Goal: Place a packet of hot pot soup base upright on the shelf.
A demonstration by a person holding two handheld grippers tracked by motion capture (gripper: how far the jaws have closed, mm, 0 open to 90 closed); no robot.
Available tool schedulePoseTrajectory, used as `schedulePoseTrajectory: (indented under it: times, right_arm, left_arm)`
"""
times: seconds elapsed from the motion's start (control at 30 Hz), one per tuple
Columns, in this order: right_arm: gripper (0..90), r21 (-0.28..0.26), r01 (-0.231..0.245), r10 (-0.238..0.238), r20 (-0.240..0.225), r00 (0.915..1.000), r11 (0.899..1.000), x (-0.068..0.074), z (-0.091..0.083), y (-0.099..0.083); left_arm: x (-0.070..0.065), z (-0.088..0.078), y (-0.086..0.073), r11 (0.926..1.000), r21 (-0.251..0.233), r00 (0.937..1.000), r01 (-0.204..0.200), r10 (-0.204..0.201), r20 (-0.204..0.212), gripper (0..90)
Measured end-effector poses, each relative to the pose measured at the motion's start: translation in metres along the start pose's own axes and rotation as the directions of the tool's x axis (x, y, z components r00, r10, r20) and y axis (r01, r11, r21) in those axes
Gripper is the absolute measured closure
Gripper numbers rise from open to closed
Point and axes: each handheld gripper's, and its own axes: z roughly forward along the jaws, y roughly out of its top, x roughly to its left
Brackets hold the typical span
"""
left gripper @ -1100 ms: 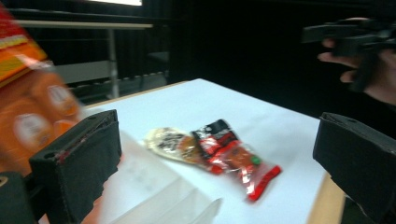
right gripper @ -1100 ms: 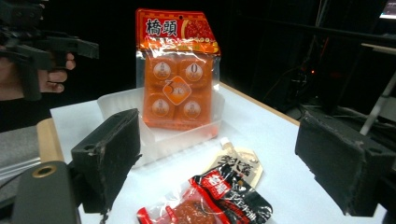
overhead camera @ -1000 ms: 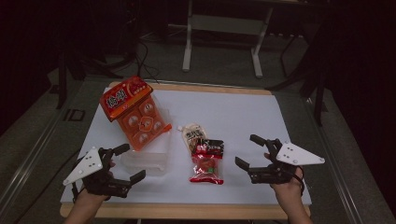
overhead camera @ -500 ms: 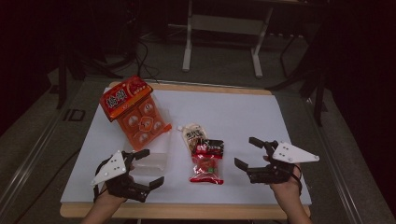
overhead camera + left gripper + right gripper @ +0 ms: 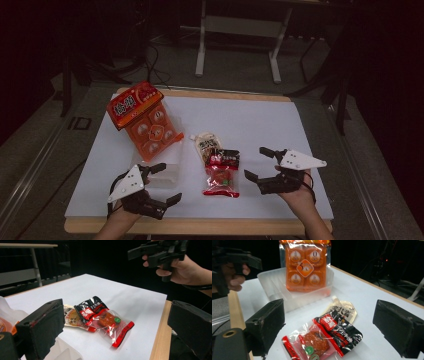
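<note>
Near the middle of the white tabletop [image 5: 260, 125] lies a red and black snack packet [image 5: 221, 172], flat, with its top edge over a pale pouch [image 5: 206, 142] at its 11 o'clock. Both grippers sit low by the near edge, the left gripper [image 5: 162, 184] at the packet's 8 o'clock and the right gripper [image 5: 260, 162] at its 3 o'clock. Each has its fingers wide apart and holds nothing. I think the job now is to pick up the snack packet. To do it well, the right gripper should come in low from 3 o'clock, slide one finger under the thin edge and pinch the sealed rim, not the soft food inside. It should lift slowly so the pale pouch stays put. At 10 o'clock from the packet a big orange bag [image 5: 150, 125] leans in a clear plastic tub [image 5: 165, 172]. The orange bag has a red top with writing too blurry to read, and round marks, one like a 0. The packet's label has white letters I cannot read
</note>
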Motion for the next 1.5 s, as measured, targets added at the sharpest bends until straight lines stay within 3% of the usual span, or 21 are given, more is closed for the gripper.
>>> schedulePoseTrajectory:
  times: [0.27, 0.43, 0.73, 1.13, 1.4, 1.5]
  right_arm:
    - [13.3, 0.02, 0.014, -0.014, -0.015, 0.9998, 1.0, -0.019, 0.019, -0.012]
    - [15.2, 0.06, 0.03, -0.031, 0.009, 0.9995, 0.998, -0.028, 0.032, -0.021]
    - [15.8, 0.117, 0.023, -0.024, 0.005, 0.9997, 0.993, -0.043, 0.054, -0.033]
    - [15.8, 0.171, -0.041, 0.041, 0.002, 0.9991, 0.984, -0.064, 0.082, -0.049]
    - [15.8, 0.207, -0.105, 0.107, -0.001, 0.9942, 0.973, -0.076, 0.101, -0.06]
    - [15.8, 0.215, -0.108, 0.11, 0.002, 0.9939, 0.971, -0.078, 0.104, -0.063]
  left_arm:
    - [-0.001, 0.003, -0.004, 0.9998, 0.017, 1.0, -0.009, 0.009, 0.001, 1.5]
    - [-0.001, 0.005, -0.007, 0.9995, 0.027, 0.9999, -0.015, 0.015, 0.004, 1.5]
    - [-0.002, 0.007, -0.011, 0.9988, 0.041, 0.9996, -0.026, 0.026, 0.011, 1.5]
    - [-0.005, 0.01, -0.013, 0.997, 0.063, 0.9985, -0.046, 0.044, 0.034, 1.5]
    - [-0.005, 0.01, -0.014, 0.9964, 0.069, 0.9983, -0.048, 0.046, 0.035, 1.5]
    - [-0.005, 0.01, -0.015, 0.9963, 0.07, 0.9983, -0.049, 0.047, 0.035, 1.5]
